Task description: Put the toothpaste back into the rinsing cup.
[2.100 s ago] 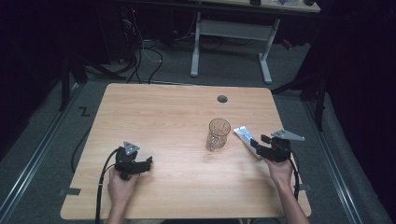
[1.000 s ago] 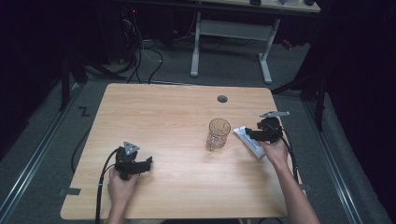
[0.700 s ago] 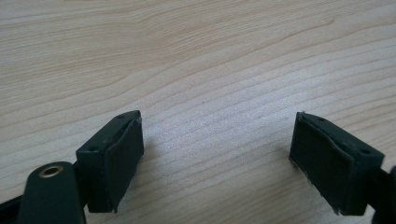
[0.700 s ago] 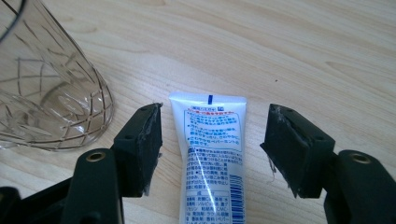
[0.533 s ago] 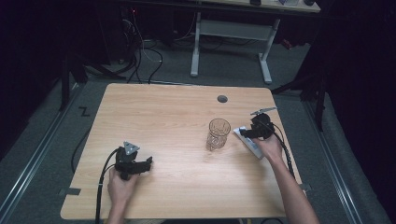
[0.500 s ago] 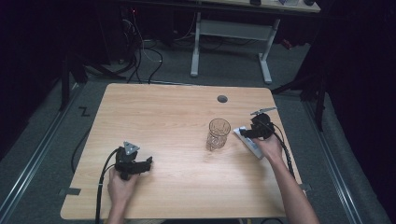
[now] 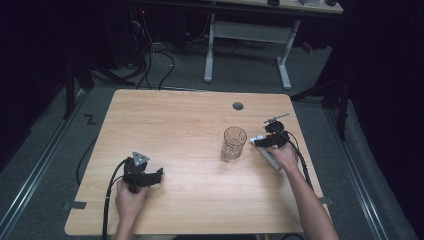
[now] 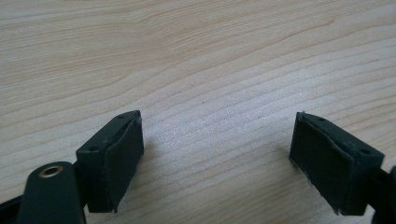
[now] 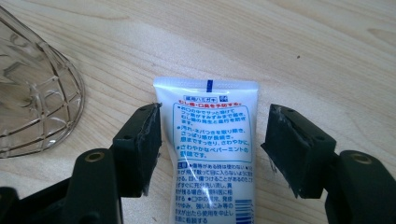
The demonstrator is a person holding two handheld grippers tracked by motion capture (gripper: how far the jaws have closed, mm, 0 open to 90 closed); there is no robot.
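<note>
At lower left of the high view, the left gripper (image 7: 150, 176) rests on the table (image 7: 180, 125), jaws wide apart and empty. Right of centre stands a glass (image 7: 234, 143). Just beside it lies the tube (image 9: 212, 140), between the right gripper's (image 9: 212, 147) spread jaws, one jaw touching it.

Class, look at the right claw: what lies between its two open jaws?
In the right gripper view, the white tube lies flat on the table between the right claw's jaws.

You can read blue Japanese print in a red-headed box on the white tube (image 9: 212, 140), with a barcode at its lower right.
</note>
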